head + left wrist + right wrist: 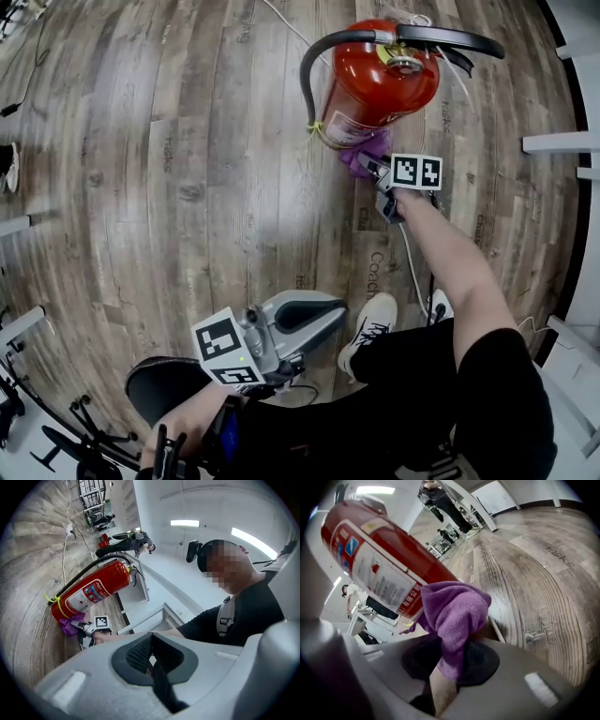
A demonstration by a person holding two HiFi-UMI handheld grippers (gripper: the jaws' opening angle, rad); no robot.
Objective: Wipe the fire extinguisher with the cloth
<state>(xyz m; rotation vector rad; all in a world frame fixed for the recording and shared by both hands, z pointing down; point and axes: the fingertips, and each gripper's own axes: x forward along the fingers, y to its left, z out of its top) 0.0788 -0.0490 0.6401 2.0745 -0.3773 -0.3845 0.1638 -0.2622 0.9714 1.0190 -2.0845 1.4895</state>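
A red fire extinguisher with a black hose and handle stands on the wooden floor at the top of the head view. My right gripper is shut on a purple cloth and presses it against the cylinder's lower side. In the right gripper view the purple cloth bulges from the jaws against the red fire extinguisher. My left gripper hangs low near the person's lap, shut and holding nothing. The left gripper view shows the fire extinguisher and cloth far off.
The person's white shoes stand on the floor just below the right arm. A white cable runs across the floor toward the extinguisher. White furniture legs line the right side. A black chair base sits at the lower left.
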